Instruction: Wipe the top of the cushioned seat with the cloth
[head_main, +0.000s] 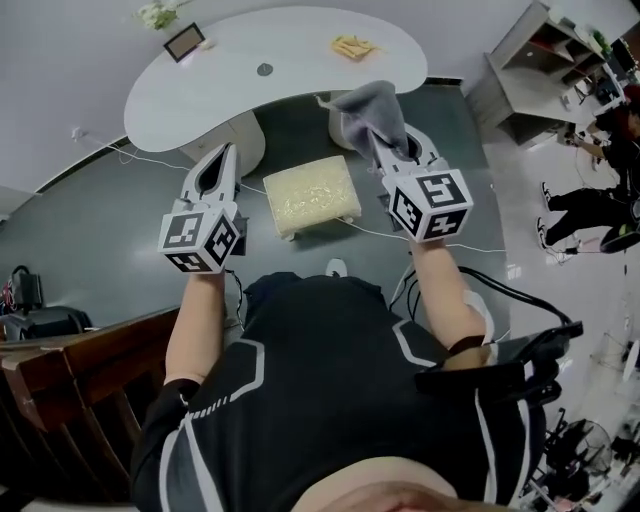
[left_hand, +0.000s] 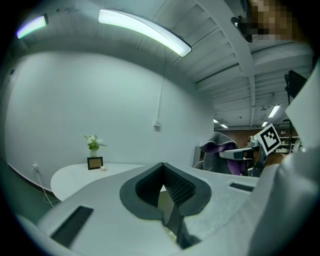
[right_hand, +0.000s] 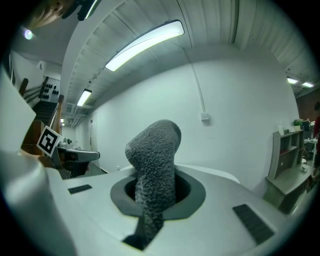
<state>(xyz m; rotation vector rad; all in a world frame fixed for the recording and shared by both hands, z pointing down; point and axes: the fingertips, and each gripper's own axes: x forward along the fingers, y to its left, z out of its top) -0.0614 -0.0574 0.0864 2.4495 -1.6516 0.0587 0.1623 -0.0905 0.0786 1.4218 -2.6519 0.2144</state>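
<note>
The cream cushioned seat (head_main: 310, 195) stands on the grey floor in front of me, between my two grippers and lower than both. My right gripper (head_main: 388, 150) is held up to the seat's right, shut on a grey fuzzy cloth (head_main: 370, 110) that bulges above its jaws. In the right gripper view the cloth (right_hand: 152, 150) stands up out of the right gripper (right_hand: 155, 185) and hangs down in front. My left gripper (head_main: 222, 150) hovers left of the seat, shut with nothing in it (left_hand: 162, 172). The left gripper view also catches the cloth (left_hand: 220, 150).
A white curved table (head_main: 290, 45) stands just beyond the seat, with a photo frame (head_main: 185, 42), a small plant (head_main: 158, 12) and a yellow item (head_main: 353, 46). A grey shelf unit (head_main: 530, 60) and a person (head_main: 600, 200) are at the right. Dark wooden furniture (head_main: 70, 370) is at the lower left.
</note>
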